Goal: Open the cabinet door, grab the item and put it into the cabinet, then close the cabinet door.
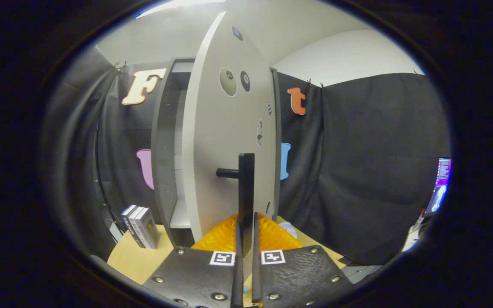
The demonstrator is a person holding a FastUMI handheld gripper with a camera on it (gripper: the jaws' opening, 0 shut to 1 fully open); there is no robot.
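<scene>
Currently the tool point(246, 231) is clamped narrow on the upright door handle point(246, 188) — cabinet door point(225, 141) ajar, hinged right, opening lying left — swing follows the handle's post.

Black cloth booth walls point(370, 171), white room wall point(349, 55) above, pale wooden tabletop point(133, 256), lit screen point(442, 184) beyond.

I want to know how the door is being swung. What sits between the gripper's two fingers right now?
The door's dark bar handle: in the gripper view its lower end runs down between the fingers of the gripper, which are closed on it, with the cabinet door partly open.
</scene>
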